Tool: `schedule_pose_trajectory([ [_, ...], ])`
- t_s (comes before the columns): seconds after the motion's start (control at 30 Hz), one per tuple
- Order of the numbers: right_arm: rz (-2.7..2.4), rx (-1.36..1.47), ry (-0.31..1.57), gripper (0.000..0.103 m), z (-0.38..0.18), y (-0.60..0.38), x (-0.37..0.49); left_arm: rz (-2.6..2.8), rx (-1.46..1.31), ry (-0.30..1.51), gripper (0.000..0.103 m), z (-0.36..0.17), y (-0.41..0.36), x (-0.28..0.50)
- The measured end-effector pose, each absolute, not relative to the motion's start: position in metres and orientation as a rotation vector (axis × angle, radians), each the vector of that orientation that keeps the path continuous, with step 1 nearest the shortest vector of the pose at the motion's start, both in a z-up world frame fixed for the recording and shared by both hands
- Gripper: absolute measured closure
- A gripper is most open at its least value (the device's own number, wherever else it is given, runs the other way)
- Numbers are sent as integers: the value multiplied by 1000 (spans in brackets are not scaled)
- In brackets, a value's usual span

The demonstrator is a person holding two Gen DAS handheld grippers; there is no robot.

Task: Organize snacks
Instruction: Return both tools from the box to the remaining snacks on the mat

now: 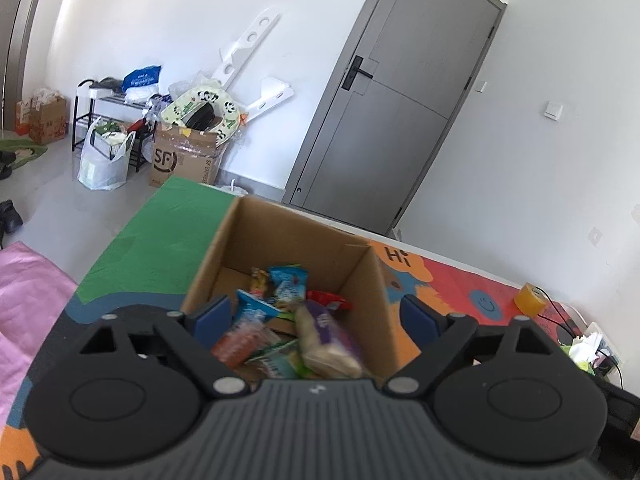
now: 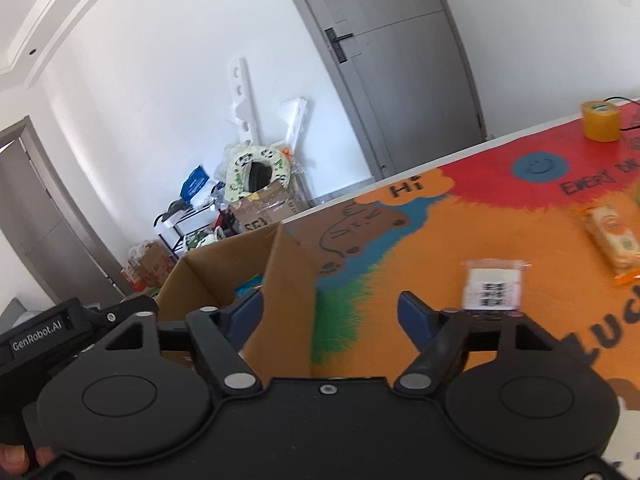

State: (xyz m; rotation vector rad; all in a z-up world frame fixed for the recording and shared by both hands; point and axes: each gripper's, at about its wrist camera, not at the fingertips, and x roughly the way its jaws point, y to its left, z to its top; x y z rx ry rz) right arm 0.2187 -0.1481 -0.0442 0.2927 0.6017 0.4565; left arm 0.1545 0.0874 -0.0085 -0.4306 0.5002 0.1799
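Left tongs (image 1: 316,316): I am holding them over the open box, fingers spread wide, nothing between them. One blue pad is hanging inside the box by its left wall, the other outside its right wall.

Right tongs (image 2: 330,314): I am holding these spread too, pinching nothing. The left pad is sitting over the box's mouth, the right pad out over the orange part of the mat, so the box's right wall is running up between them.

Box (image 1: 256,240): brown cardboard, flaps up, standing on the mat toward the table's far edge, where the green patch meets the orange.

Snacks in box (image 1: 288,320): a loose heap on the bottom, blurred; I am seeing blue wrappers, a red one, an orange one and a pale bar with a purple band lying on top.

White packet (image 2: 494,284): lying flat on the orange mat, right of the box, just beyond my right pad, printed with a dark code.

Orange bar (image 2: 612,236): lying on the mat toward the right edge, apart from the white packet.

Tape roll (image 2: 600,120): amber, standing near the table's far edge on the red patch.

Mat (image 2: 400,248): bright cartoon print covering the table, reading "Hi".
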Motion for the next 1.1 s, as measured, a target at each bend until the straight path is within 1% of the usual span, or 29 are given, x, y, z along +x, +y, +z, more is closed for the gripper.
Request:
schedule_pose_trajectory([
  [0.03, 447, 295, 597, 22, -43, -154, 217, 180, -424, 497, 9, -8, 82, 155],
  [0.1, 431, 306, 588, 15, -43, -166, 215, 171, -415, 499, 8, -6, 72, 157],
  [0.2, 410, 315, 580, 8, -44, -183, 213, 147, -414, 508, 8, -7, 57, 159],
  [0.37, 384, 334, 575, 5, -46, -210, 208, 108, -400, 516, 8, -7, 34, 163],
  [1.1, 264, 396, 551, 3, -58, -310, 197, -63, -357, 561, 7, -7, -62, 185],
])
